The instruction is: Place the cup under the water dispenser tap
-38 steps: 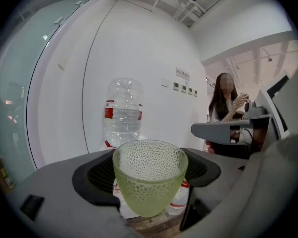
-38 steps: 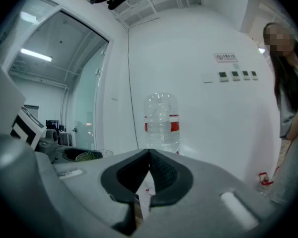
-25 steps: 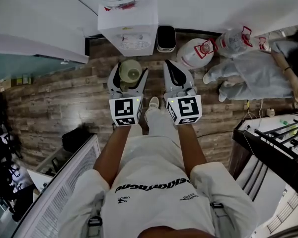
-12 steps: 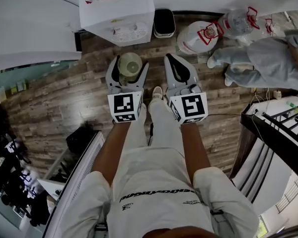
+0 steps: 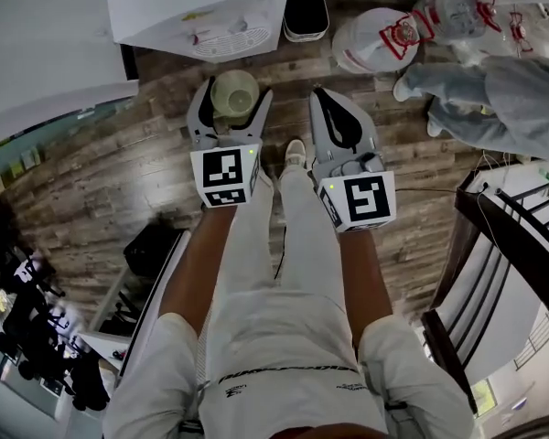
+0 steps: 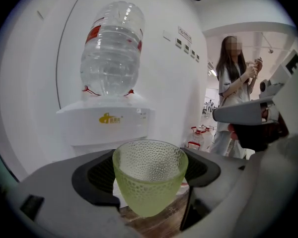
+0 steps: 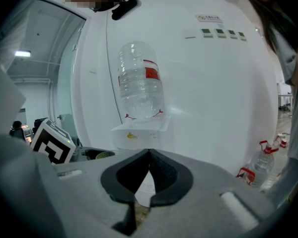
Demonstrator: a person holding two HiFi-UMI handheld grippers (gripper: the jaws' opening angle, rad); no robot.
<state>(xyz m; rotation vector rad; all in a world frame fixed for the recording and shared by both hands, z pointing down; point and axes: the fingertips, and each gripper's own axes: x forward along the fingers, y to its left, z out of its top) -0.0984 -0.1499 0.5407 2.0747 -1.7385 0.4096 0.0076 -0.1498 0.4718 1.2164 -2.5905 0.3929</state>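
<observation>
A pale green dimpled glass cup (image 5: 235,94) (image 6: 150,182) sits upright between the jaws of my left gripper (image 5: 232,90) (image 6: 149,175), which is shut on its sides. The white water dispenser (image 5: 201,12) (image 6: 109,120) (image 7: 139,133) stands against the wall straight ahead, a little beyond the cup, with a clear water bottle (image 6: 111,53) on top. Its small taps (image 5: 198,37) show on the front, above a slotted drip grille. My right gripper (image 5: 323,94) (image 7: 149,155) hangs beside the left one, shut, with nothing in it.
A black bin (image 5: 304,12) stands right of the dispenser, then spare water jugs (image 5: 375,39) (image 7: 260,167). A person in grey (image 5: 494,90) (image 6: 233,83) is at the right. A black rack (image 5: 522,236) and a dark bag (image 5: 151,245) flank my legs on the wooden floor.
Both grippers have sunk lower in front of the dispenser, which has slid up and left in the head view. The cup stays in the left gripper.
</observation>
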